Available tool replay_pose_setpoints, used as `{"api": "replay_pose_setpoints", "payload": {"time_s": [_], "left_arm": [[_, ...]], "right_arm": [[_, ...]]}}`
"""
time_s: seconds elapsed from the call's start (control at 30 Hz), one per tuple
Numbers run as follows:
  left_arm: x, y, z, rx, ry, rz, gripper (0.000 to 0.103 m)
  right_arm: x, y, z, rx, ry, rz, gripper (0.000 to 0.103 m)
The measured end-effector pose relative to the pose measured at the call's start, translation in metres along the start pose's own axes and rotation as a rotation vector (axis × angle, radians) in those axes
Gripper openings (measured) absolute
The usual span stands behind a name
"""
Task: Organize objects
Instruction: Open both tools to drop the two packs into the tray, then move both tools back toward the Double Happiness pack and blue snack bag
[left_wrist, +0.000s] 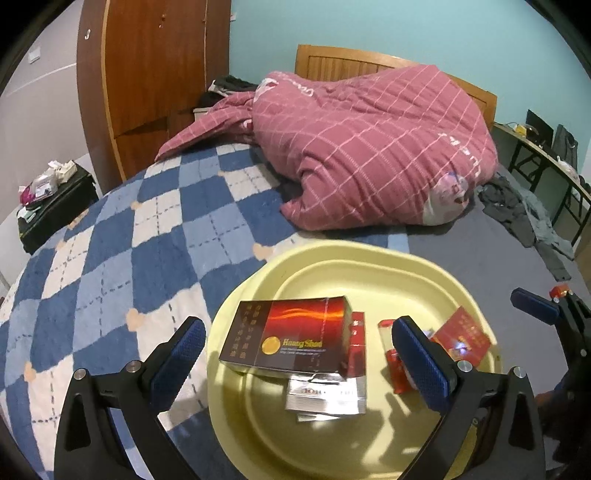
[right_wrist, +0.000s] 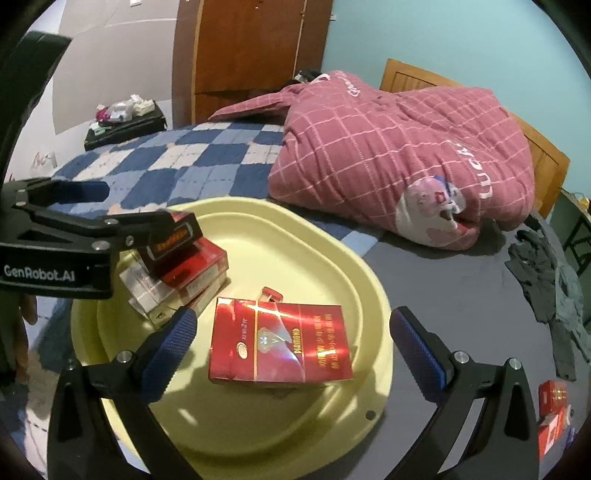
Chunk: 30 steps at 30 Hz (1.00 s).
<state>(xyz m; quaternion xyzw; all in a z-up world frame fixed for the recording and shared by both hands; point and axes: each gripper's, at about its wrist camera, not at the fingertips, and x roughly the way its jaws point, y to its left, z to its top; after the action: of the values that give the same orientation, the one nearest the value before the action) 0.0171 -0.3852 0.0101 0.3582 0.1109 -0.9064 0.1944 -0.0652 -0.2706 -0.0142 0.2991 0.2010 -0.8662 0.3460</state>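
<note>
Cream tray (left_wrist: 369, 258) on your bed (left_wrist: 110, 229)
Your left gripper (left_wrist: 299, 354) and right gripper (right_wrist: 291, 347) hang wide open, empty, over dark box (left_wrist: 288, 332) and red pack (right_wrist: 280, 343).

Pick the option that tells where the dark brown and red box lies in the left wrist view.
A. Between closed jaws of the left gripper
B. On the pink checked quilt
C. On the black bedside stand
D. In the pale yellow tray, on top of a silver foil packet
D: the dark brown and red box lies in the pale yellow tray, overlapping a silver foil packet, and the left gripper stands open around it, pads apart.
</note>
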Motion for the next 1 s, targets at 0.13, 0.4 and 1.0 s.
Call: {"api": "replay_pose_setpoints", "payload": {"time_s": [0.13, 0.4, 1.0], "left_arm": [[-0.009, -0.001, 0.002, 0.001, -0.009, -0.003, 0.103], [-0.009, -0.007, -0.003, 0.004, 0.008, -0.009, 0.103], [-0.069, -0.11, 0.003, 0.118, -0.024, -0.126, 0.103]], "right_arm": [[-0.004, -0.002, 0.001, 0.006, -0.001, -0.003, 0.103], [-0.008, -0.012, -0.005, 0.053, 0.013, 0.003, 0.103], [-0.108, -0.1, -0.029, 0.157, -0.018, -0.16, 0.103]]}}
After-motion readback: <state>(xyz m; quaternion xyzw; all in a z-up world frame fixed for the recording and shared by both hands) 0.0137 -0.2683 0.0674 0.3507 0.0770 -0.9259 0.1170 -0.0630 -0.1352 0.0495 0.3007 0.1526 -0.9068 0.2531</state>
